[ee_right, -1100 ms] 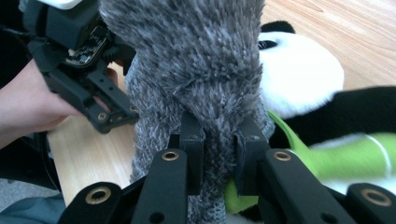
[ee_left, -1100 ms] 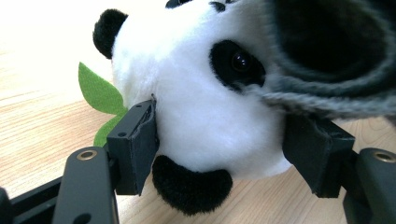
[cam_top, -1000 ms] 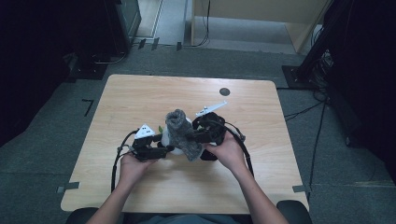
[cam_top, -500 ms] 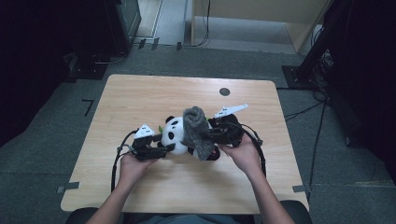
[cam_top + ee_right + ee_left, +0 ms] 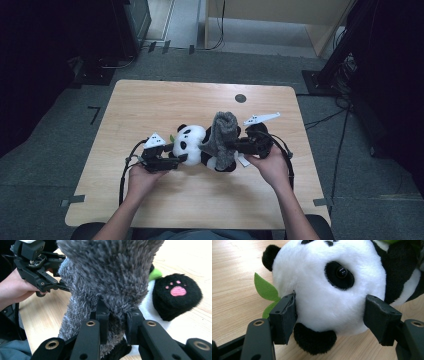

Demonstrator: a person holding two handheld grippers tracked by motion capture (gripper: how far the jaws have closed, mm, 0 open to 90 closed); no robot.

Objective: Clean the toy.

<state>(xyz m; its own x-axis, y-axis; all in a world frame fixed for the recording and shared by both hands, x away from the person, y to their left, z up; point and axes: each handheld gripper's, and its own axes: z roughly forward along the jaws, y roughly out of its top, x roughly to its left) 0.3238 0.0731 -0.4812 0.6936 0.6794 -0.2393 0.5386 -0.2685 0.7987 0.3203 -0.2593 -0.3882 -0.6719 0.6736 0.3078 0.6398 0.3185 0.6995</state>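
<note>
A black-and-white plush panda (image 5: 190, 141) lies on its side on the wooden table (image 5: 150, 105). My left gripper (image 5: 180, 159) is shut on its head (image 5: 324, 290), a pad pressed into the white fur at each side. A grey fuzzy sock (image 5: 223, 131) is draped over the panda's body. My right gripper (image 5: 235, 146) is shut on the sock (image 5: 107, 272) near its lower part. In the right gripper view, a black paw with a pink print (image 5: 177, 295) lies beside the sock, and the left gripper (image 5: 60, 285) shows farther off.
A green felt leaf (image 5: 264, 288) sticks out by the panda's head. A small black round spot (image 5: 240, 98) marks the table's far side. A white tag (image 5: 243, 161) lies under the panda. Dark equipment and cables (image 5: 345, 75) surround the table.
My right gripper has drawn the grey sock to the right along the panda, and the white head that it covered now shows. The left hand has held still.
</note>
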